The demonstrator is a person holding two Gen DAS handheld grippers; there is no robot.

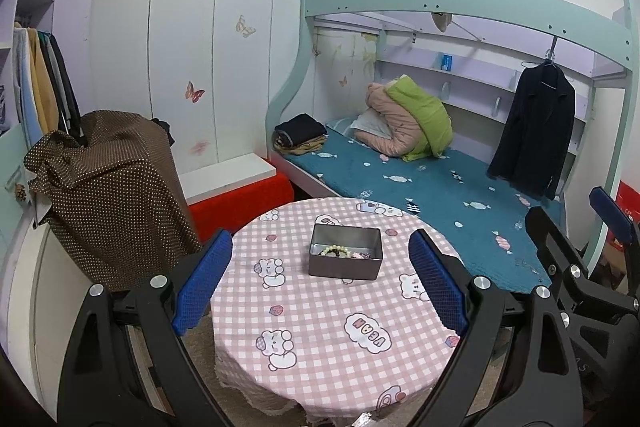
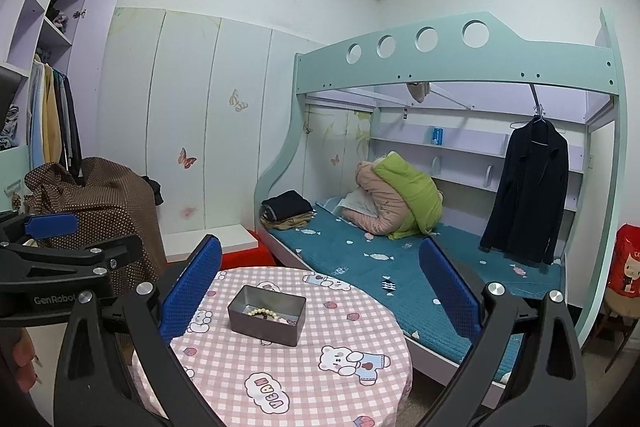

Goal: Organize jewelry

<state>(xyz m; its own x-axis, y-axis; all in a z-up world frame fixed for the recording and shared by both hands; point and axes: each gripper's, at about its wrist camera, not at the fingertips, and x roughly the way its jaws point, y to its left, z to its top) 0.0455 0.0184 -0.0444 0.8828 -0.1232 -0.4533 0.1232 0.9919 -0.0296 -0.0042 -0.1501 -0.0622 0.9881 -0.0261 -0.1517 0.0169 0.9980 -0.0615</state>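
A grey metal tin (image 1: 345, 266) (image 2: 266, 321) stands on a round table with a pink checked cloth (image 1: 320, 327) (image 2: 304, 367). Inside it lie a pale bead bracelet (image 1: 335, 251) (image 2: 264, 313) and a small pinkish piece (image 1: 362, 255) (image 2: 289, 321). My left gripper (image 1: 320, 279) is open and empty, held above the table's near side, short of the tin. My right gripper (image 2: 320, 291) is open and empty, raised to the right of the table. The right gripper also shows at the right edge of the left wrist view (image 1: 584, 235), and the left gripper at the left edge of the right wrist view (image 2: 60, 247).
A bunk bed with a teal mattress (image 1: 460, 195) (image 2: 400, 267) stands right behind the table, a dark jacket (image 1: 536, 131) (image 2: 528, 187) hanging from its frame. A brown dotted cloth covers something (image 1: 108, 195) (image 2: 96, 211) on the left. A red stool (image 1: 240, 203) stands by the wardrobe.
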